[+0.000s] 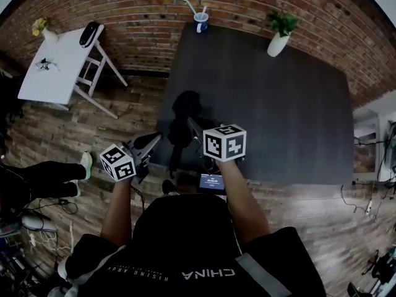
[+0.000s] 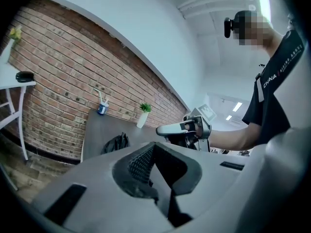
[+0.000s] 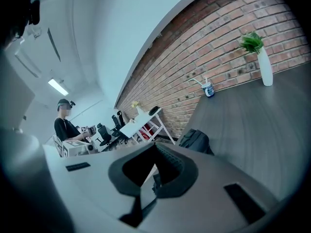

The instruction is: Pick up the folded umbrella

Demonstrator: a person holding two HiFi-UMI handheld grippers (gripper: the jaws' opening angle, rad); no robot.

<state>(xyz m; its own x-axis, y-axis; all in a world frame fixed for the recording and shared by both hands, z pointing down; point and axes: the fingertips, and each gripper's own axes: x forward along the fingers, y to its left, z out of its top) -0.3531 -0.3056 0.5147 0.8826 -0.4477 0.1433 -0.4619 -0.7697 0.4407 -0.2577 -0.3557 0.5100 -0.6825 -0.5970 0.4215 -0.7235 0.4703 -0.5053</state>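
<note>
The place is looking like an open office doubling as a recording studio. A brick wall (image 1: 154, 17) is running behind a large dark table (image 1: 278, 116), where a potted plant (image 1: 279, 36) and a blue cup (image 1: 201, 22) are standing. A white side table (image 1: 55, 73) is standing on the plank floor (image 1: 49, 135). Further off, black office chairs (image 3: 103, 132) are sitting under strip lights (image 3: 58, 86), another person (image 3: 65, 123) is wearing a head-mounted camera, and loose cables (image 1: 52, 208) are lying along the floor's edge.
</note>
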